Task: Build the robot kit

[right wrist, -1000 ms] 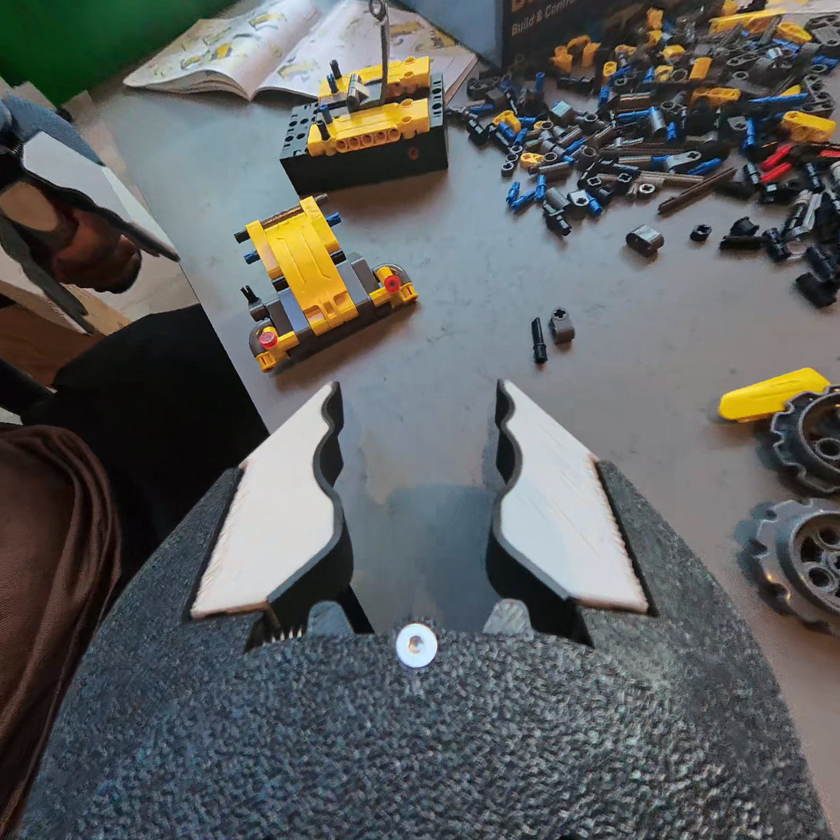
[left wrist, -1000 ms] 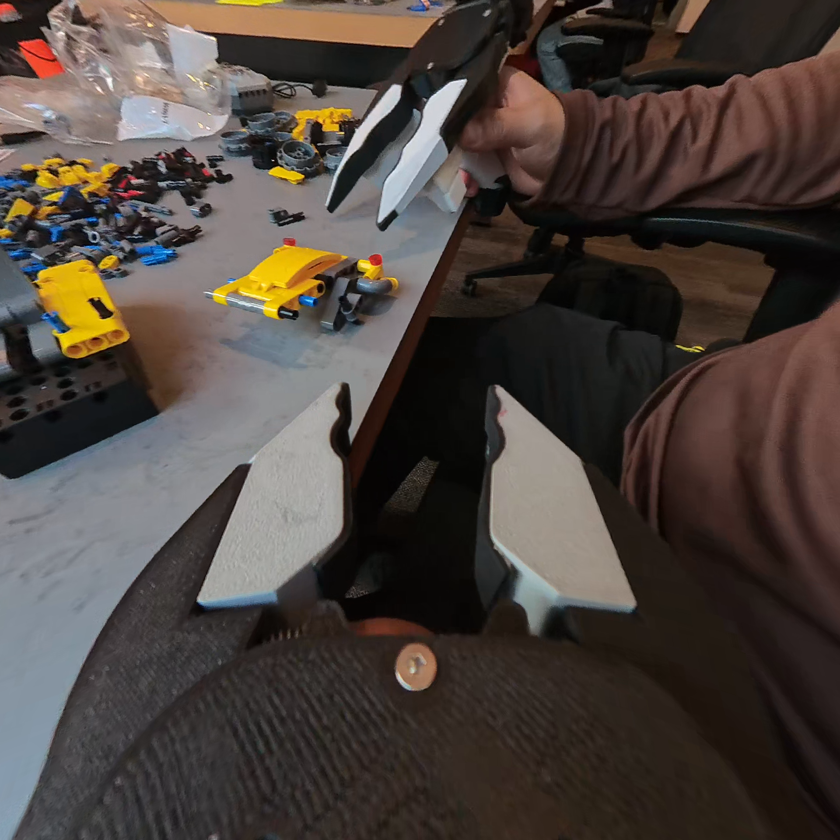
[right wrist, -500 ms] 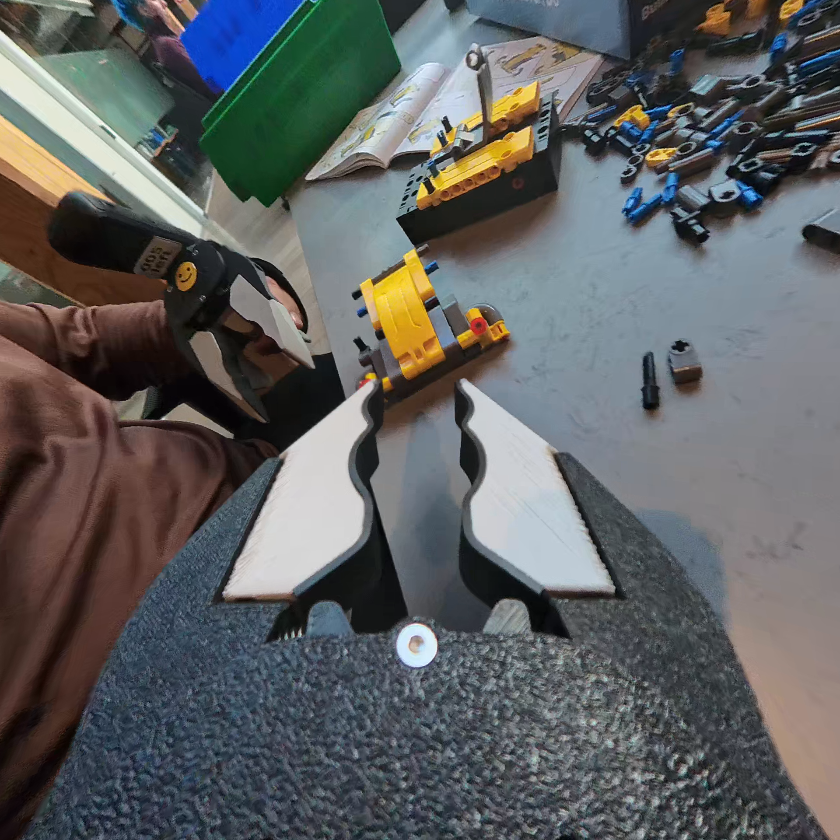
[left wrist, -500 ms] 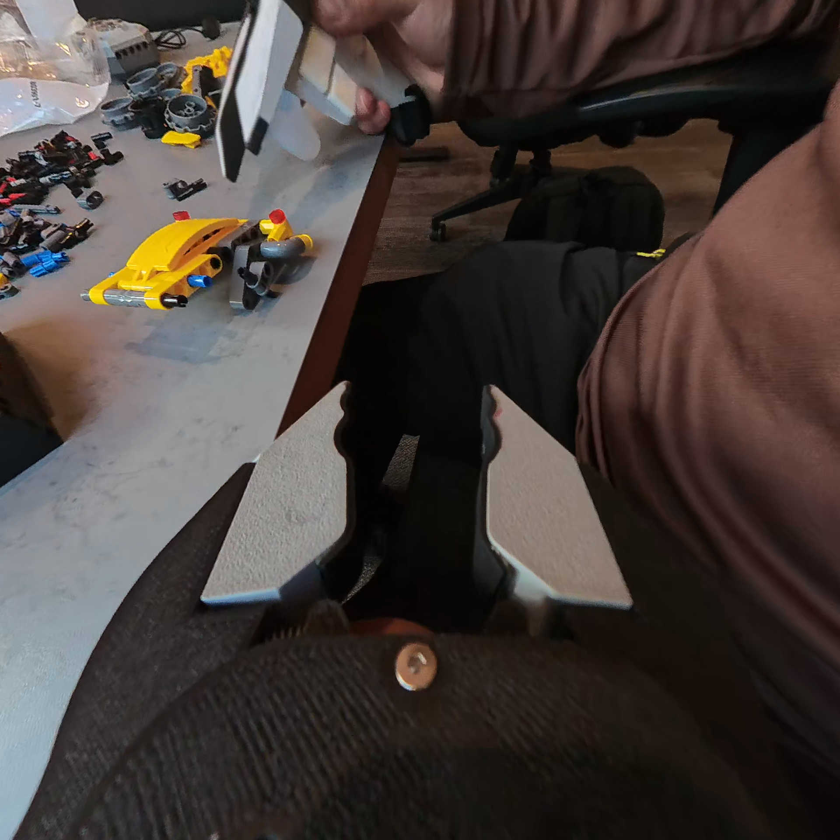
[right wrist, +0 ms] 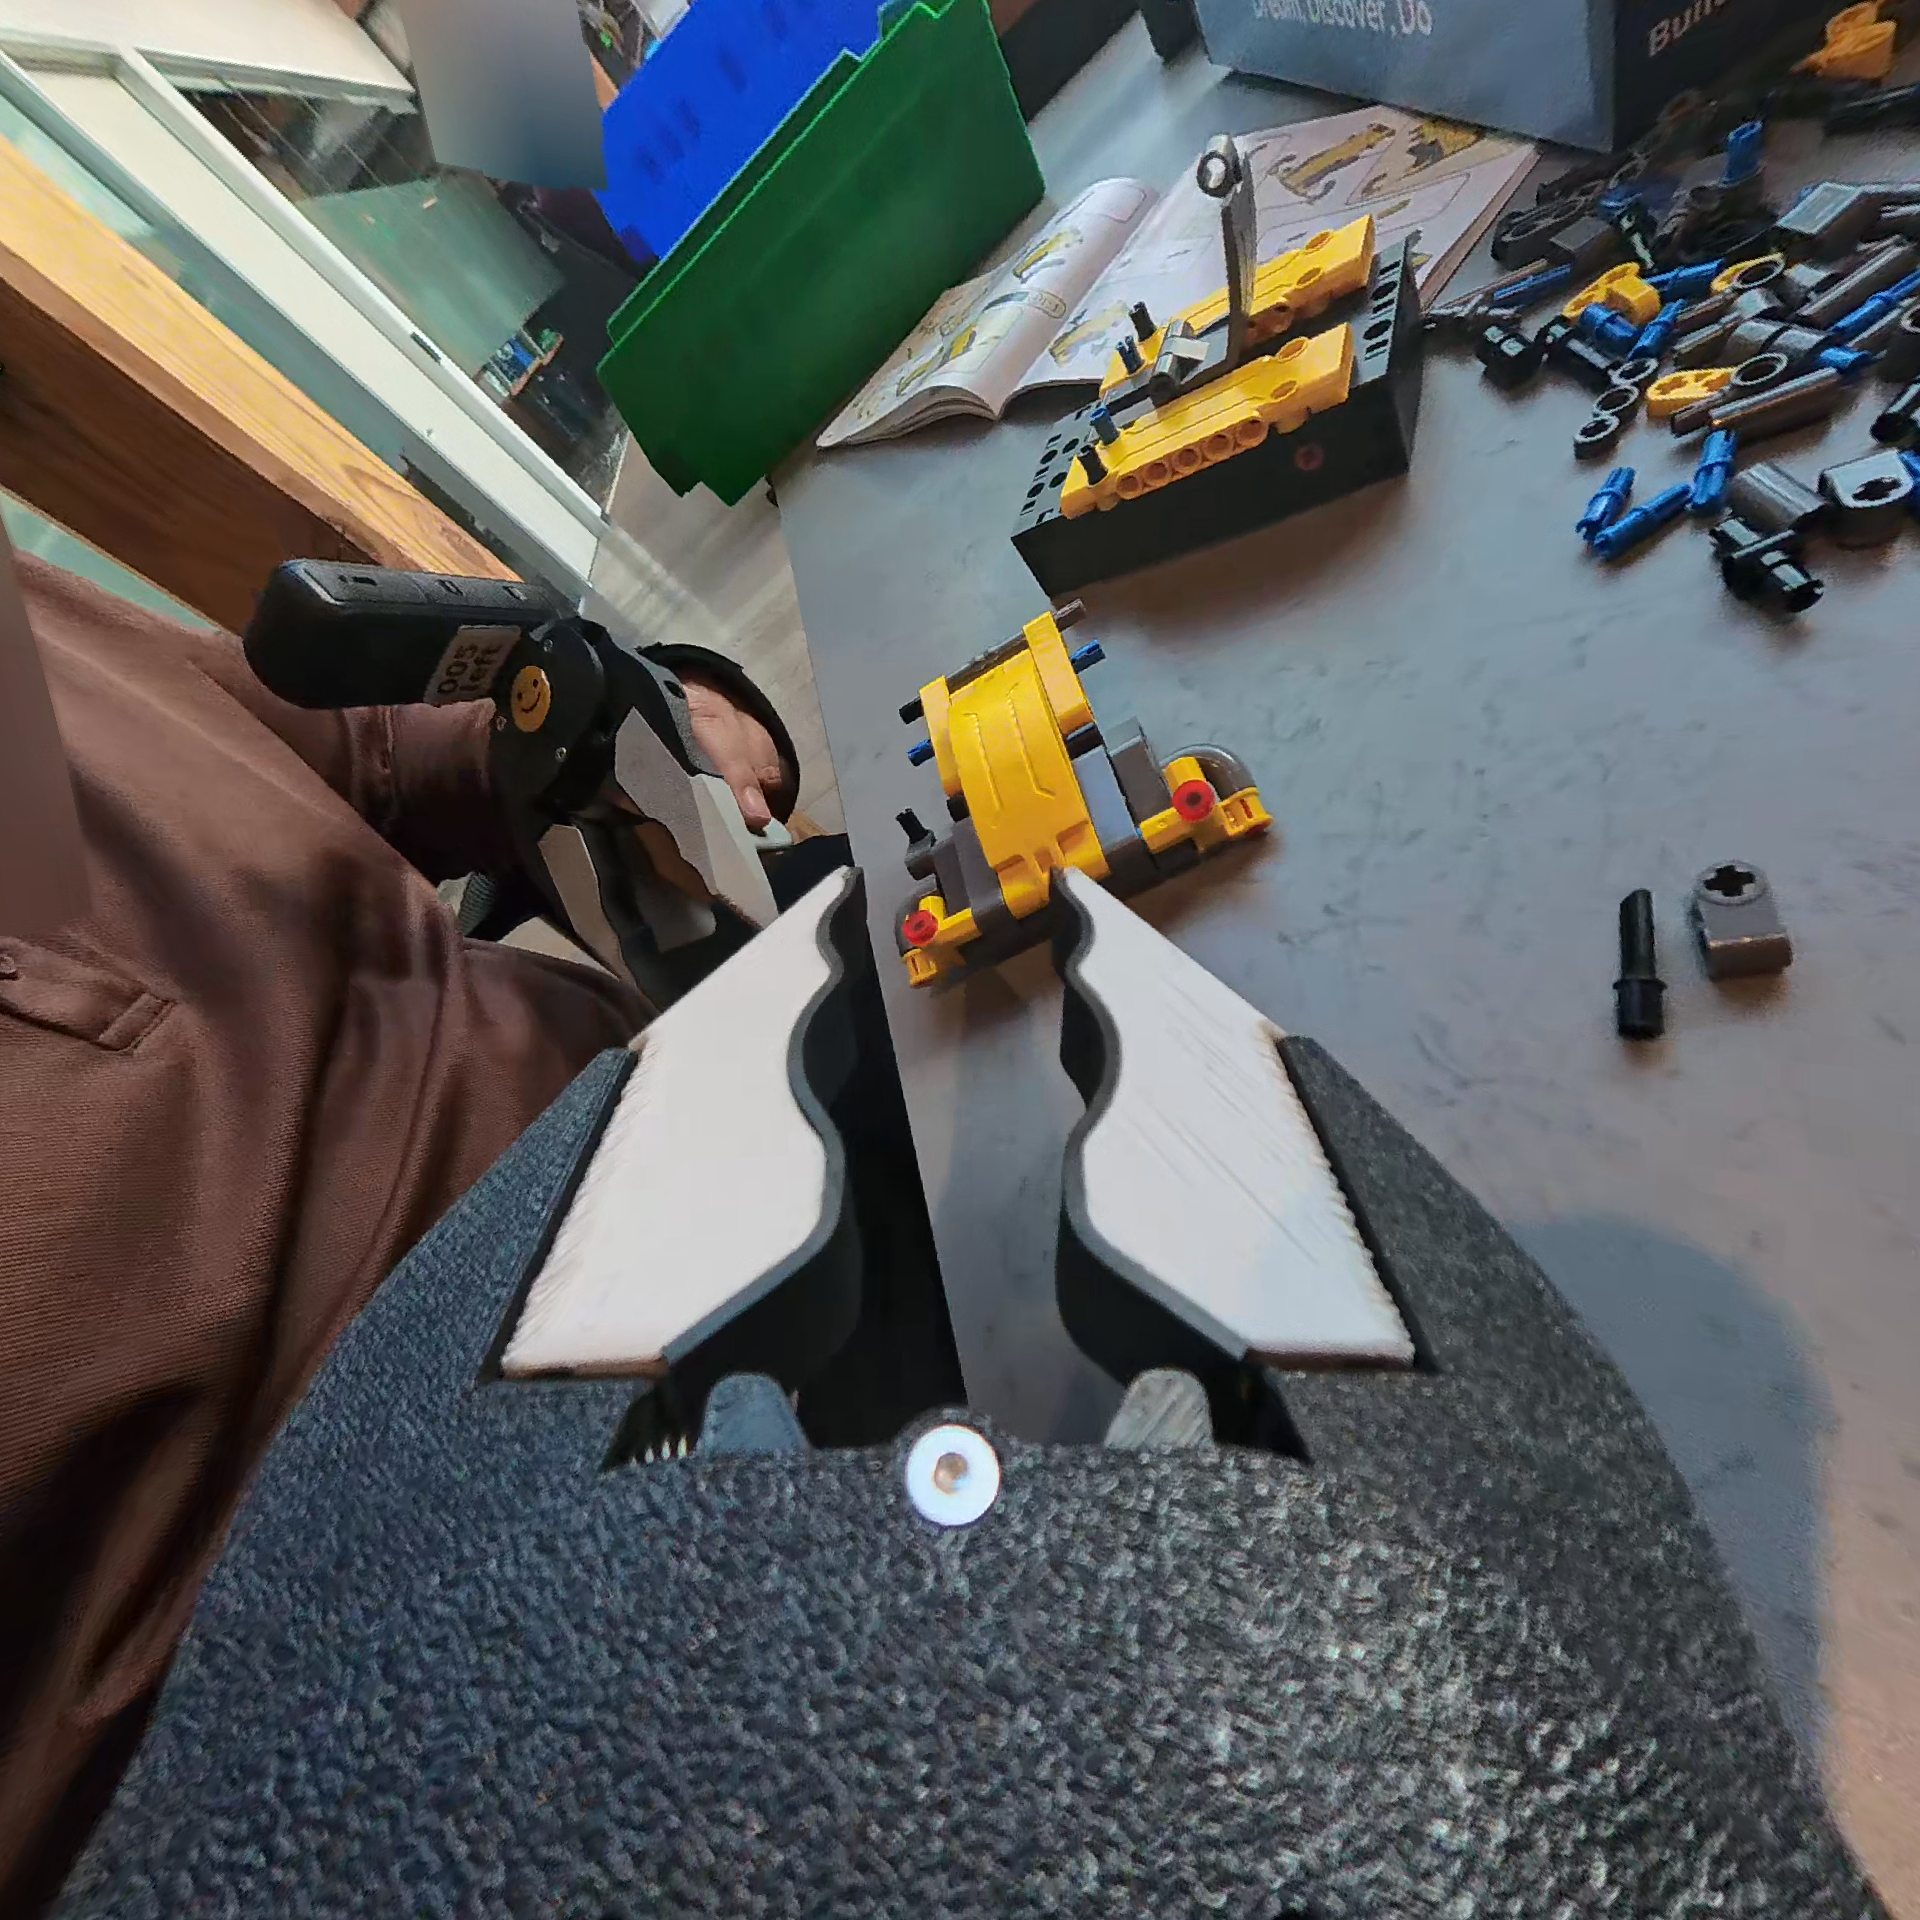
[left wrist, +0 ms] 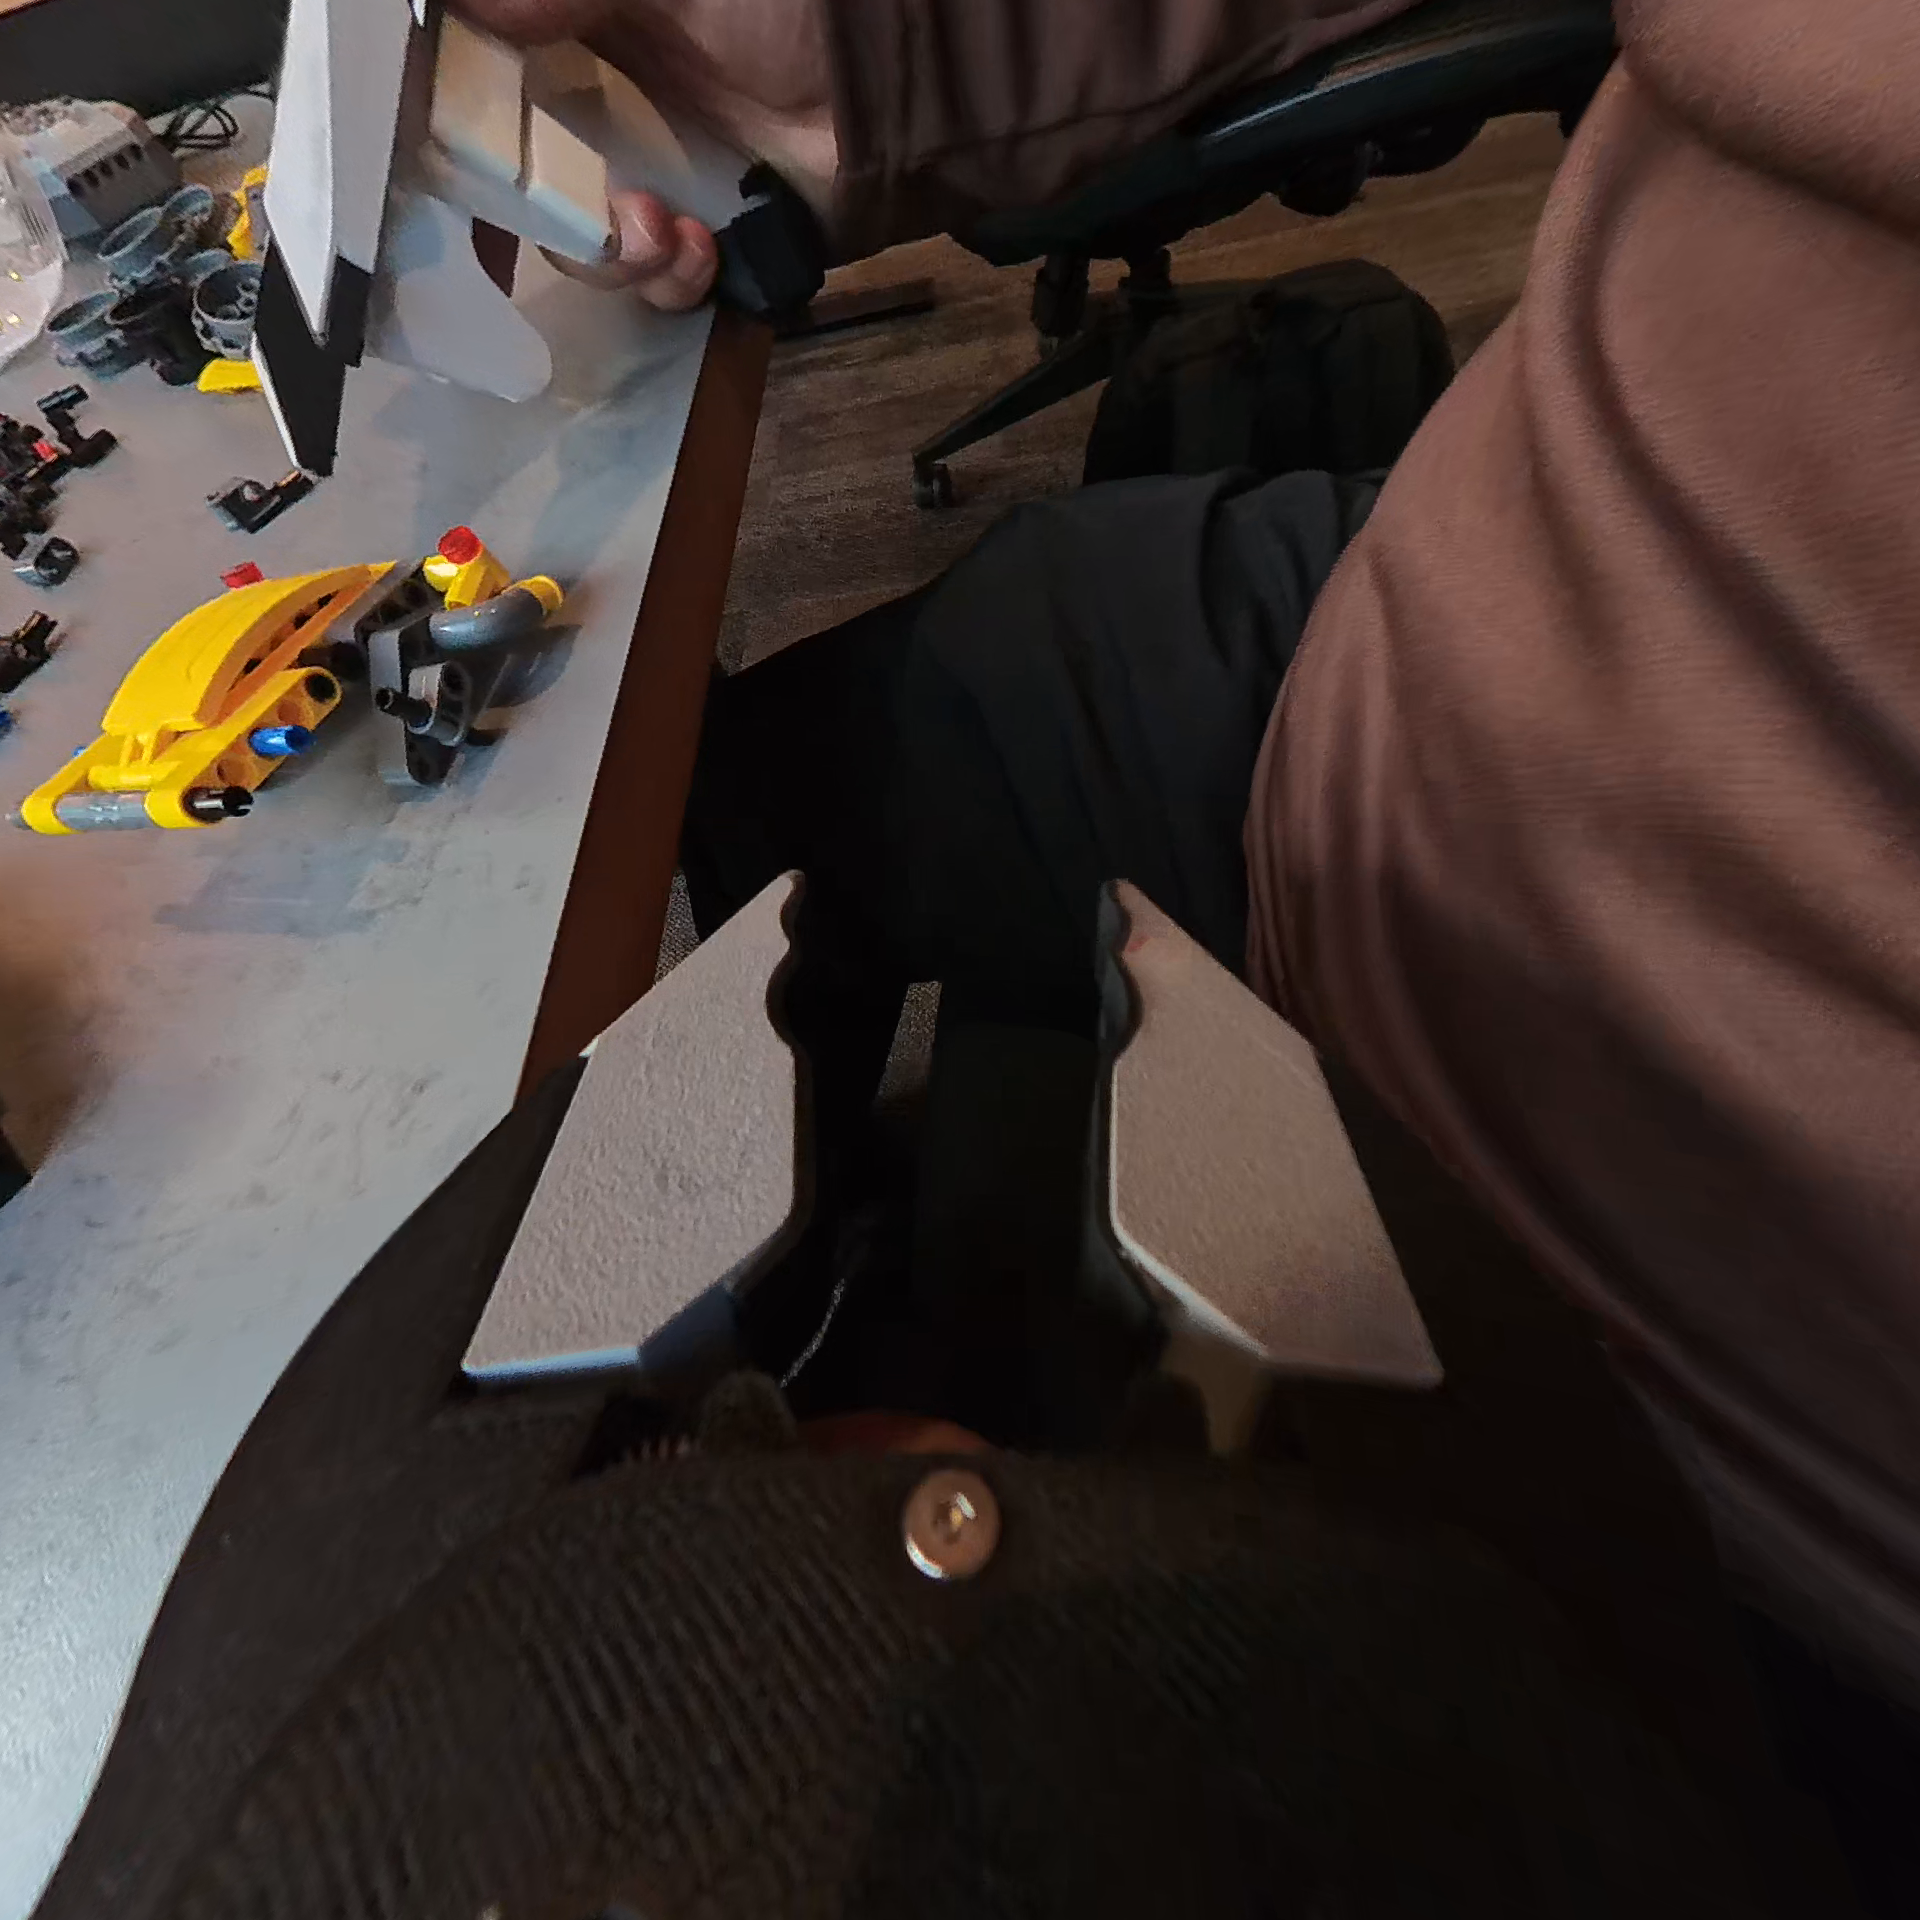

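Change since earlier: right gripper (right wrist: 956,883) has turned toward the worktop edge and its jaws have narrowed; left gripper (left wrist: 951,904) has drifted off the worktop, over the person's lap.
Right gripper: jaws partly open with a narrow gap, holding nothing; the tips hang just in front of the yellow toy assembly (right wrist: 1049,810), and contact cannot be told.
Left gripper: jaws wide open and empty, pointing at the dark trousers (left wrist: 1039,727) beside the brown edge of the worktop (left wrist: 312,1039).
Yellow toy assembly: lies on the grey worktop near its edge, with grey blocks and red studs at both ends.
Near it: a black pin (right wrist: 1640,961) and a small grey connector (right wrist: 1740,925) lie side by side to the right, well apart from the assembly.
Farther back: a black base with yellow beams (right wrist: 1226,436), an open instruction booklet (right wrist: 997,332), a green bin (right wrist: 821,281), and a heap of loose parts (right wrist: 1745,343).
Person: brown sleeve (right wrist: 208,987) at the left.
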The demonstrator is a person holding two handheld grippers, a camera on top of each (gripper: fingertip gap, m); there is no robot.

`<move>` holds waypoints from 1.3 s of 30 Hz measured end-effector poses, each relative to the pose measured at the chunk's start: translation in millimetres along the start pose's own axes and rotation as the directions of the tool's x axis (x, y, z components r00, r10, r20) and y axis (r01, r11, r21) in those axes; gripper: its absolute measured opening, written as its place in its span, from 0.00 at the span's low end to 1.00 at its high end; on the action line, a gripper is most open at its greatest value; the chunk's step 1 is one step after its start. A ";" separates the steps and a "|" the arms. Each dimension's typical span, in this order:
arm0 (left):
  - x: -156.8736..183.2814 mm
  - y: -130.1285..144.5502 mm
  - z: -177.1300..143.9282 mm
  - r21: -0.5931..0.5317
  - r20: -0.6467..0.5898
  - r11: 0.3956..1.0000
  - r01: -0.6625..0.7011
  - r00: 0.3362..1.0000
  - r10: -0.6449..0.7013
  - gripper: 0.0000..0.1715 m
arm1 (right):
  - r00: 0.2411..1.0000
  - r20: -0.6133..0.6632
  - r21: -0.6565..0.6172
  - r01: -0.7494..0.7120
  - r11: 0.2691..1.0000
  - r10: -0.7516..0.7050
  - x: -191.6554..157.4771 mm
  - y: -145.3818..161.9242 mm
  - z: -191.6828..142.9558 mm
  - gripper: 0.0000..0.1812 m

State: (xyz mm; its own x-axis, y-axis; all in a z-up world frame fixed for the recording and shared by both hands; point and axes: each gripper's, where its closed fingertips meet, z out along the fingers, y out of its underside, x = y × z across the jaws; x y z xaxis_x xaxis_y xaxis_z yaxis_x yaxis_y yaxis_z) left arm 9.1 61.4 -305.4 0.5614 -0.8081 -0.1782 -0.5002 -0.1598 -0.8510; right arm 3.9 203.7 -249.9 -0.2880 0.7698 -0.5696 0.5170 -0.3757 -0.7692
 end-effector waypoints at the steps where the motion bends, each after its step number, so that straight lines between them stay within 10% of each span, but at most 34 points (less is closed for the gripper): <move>1: -0.1 -0.9 0.3 0.004 -0.005 1.000 0.003 1.000 -0.003 0.30 | 1.000 0.000 -0.001 0.003 1.000 -0.003 -0.3 0.2 0.1 0.17; 29: -41.4 -31.8 -9.0 0.171 0.123 0.967 0.187 0.970 -0.209 0.18 | 0.998 0.046 -0.034 0.042 0.999 -0.040 -8.9 4.2 2.8 0.12; 39: -94.9 -16.9 5.8 -0.033 0.256 0.874 0.485 0.849 -0.462 0.14 | 0.956 -0.131 -0.105 0.251 0.962 -0.264 -7.7 9.6 3.3 0.12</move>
State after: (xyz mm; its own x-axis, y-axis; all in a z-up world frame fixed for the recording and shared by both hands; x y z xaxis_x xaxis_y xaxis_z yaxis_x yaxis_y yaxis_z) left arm -32.0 144.1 -276.9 0.8766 -0.4672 0.1155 -0.1860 -0.5503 -0.8140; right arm 8.4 192.5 -253.9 -0.3065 0.9023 -0.3033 0.5098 -0.1135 -0.8528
